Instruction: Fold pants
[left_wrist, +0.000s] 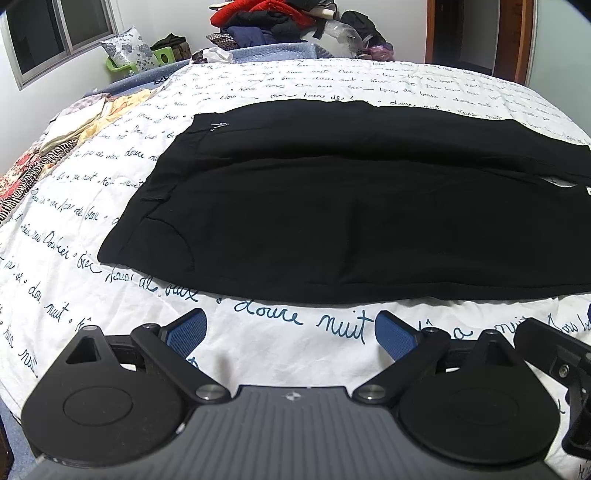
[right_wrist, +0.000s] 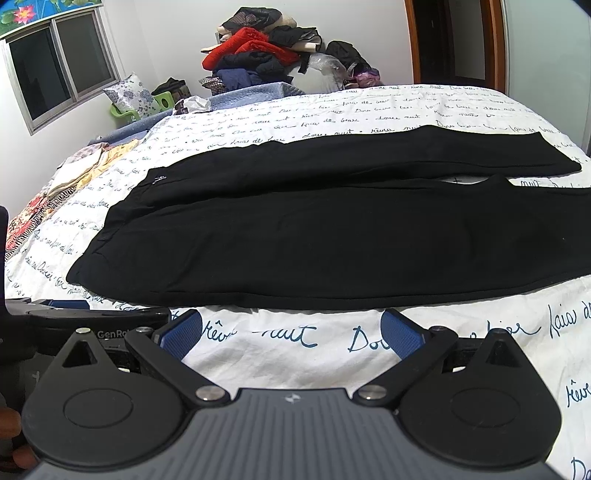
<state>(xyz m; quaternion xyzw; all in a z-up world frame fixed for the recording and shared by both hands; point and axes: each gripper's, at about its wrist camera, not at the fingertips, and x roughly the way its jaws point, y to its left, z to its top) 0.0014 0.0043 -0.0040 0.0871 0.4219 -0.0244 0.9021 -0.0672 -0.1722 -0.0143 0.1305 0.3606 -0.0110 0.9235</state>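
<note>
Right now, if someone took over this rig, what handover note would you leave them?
Left hand-held gripper: open, empty, hovering over the white script-printed bedspread just short of the pants' near edge.
Right hand-held gripper: open, empty, likewise.
The black fabric pants lie spread flat on the bed, waistband to the left, both legs side by side running right.
Done: pants laid out.
Left: every fold.

One pair of black pants (left_wrist: 332, 206), two grippers — left (left_wrist: 291, 332), right (right_wrist: 291, 332) — one clothes pile (right_wrist: 266, 51).
</note>
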